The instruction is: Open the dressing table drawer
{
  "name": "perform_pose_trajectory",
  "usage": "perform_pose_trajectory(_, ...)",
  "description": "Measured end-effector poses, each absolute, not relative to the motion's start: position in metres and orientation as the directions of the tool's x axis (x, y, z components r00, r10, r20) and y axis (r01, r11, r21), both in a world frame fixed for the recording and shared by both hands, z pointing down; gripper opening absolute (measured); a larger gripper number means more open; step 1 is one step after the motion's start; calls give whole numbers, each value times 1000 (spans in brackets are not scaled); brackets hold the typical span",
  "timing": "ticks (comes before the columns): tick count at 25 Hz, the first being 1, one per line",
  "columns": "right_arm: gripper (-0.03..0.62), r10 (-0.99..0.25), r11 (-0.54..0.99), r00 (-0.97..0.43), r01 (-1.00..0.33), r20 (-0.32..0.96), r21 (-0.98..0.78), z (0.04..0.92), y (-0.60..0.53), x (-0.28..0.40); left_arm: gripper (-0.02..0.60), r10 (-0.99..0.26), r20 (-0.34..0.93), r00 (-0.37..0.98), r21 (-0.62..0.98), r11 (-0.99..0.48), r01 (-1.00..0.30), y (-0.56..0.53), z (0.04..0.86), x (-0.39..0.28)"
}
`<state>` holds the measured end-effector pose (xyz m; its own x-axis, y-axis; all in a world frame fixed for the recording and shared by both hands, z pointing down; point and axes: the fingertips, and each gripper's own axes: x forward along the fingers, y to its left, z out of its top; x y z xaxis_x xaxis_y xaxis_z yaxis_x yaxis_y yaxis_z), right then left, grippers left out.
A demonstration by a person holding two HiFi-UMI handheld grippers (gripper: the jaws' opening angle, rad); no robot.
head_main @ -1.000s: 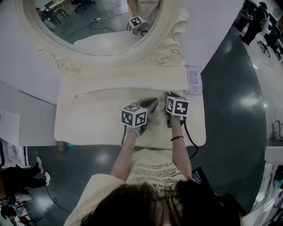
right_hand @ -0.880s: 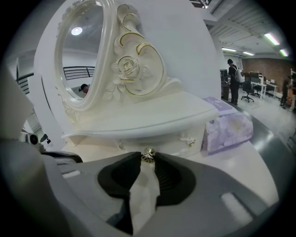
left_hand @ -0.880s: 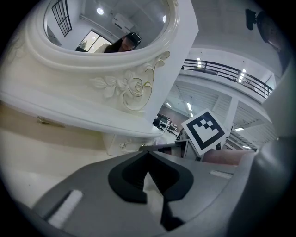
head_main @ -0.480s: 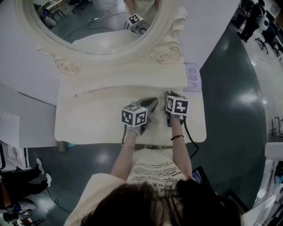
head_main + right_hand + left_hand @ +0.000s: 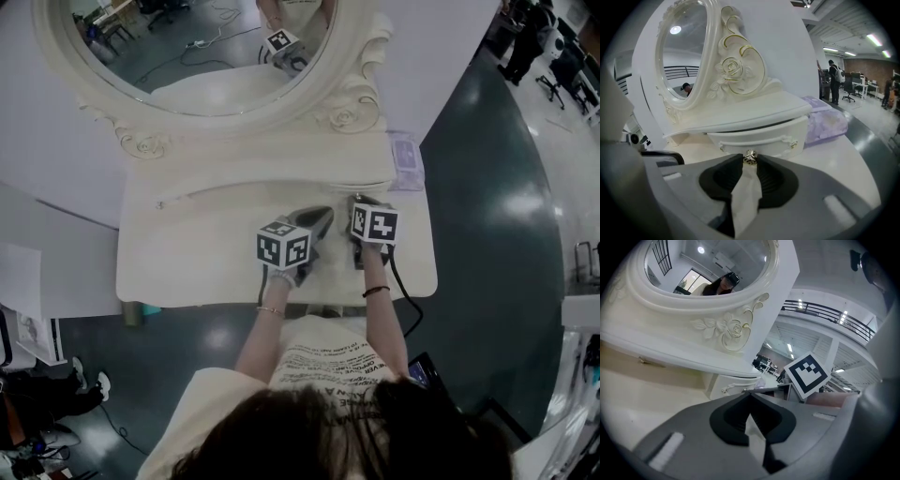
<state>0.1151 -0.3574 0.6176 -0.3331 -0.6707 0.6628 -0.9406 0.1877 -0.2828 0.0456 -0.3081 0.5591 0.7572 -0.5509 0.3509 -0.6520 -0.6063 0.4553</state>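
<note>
Keep a tight squeeze on the little gold knob [image 5: 750,158] and pull straight back, slowly, so it does not slip. The right gripper [image 5: 750,162] has its jaws closed on that knob. At 12 o'clock the drawer [image 5: 761,139] sticks out a little under the shelf [image 5: 754,115]. The left gripper [image 5: 750,393] has its jaws closed, holding nothing.

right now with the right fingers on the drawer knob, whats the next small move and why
Probably pull the drawer knob straight back toward the person. The right gripper is closed on it, and the drawer front stands only slightly out from under the shelf, so it looks barely open.
</note>
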Motion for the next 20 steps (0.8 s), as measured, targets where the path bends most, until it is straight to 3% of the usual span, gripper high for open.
perform_pose_trajectory(20,101,-667,181,-334,-940,666,-291,616,-332,116,-3,-538,354,765,453,-617,-644,-284,557,47)
